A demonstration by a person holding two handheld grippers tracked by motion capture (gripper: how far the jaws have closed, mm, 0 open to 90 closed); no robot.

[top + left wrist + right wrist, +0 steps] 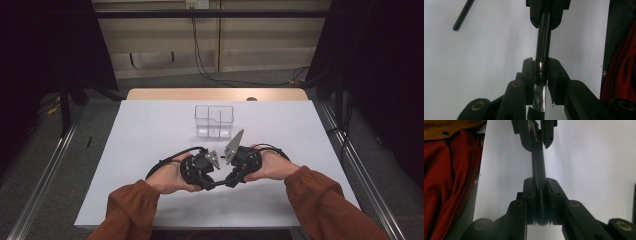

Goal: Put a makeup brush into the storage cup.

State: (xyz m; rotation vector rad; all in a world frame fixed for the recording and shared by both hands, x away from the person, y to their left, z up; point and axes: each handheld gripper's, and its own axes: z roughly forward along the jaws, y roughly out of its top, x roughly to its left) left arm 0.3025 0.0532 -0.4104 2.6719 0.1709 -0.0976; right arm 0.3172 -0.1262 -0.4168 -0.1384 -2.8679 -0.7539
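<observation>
Pen (543, 37) gripped both ends: left gripper (541, 66) + right gripper (540, 183) clamped on it. Prob. light, stiff, slippery; hold barrel ends.

A white table (150, 150) bears a clear compartment box (214, 121).

One clear divided container (214, 121), one black pen (543, 40), one table (150, 130), two grippers

R tongs (541, 202) clamped on black pen (538, 167), L tongs (534, 135) on far end.
</observation>
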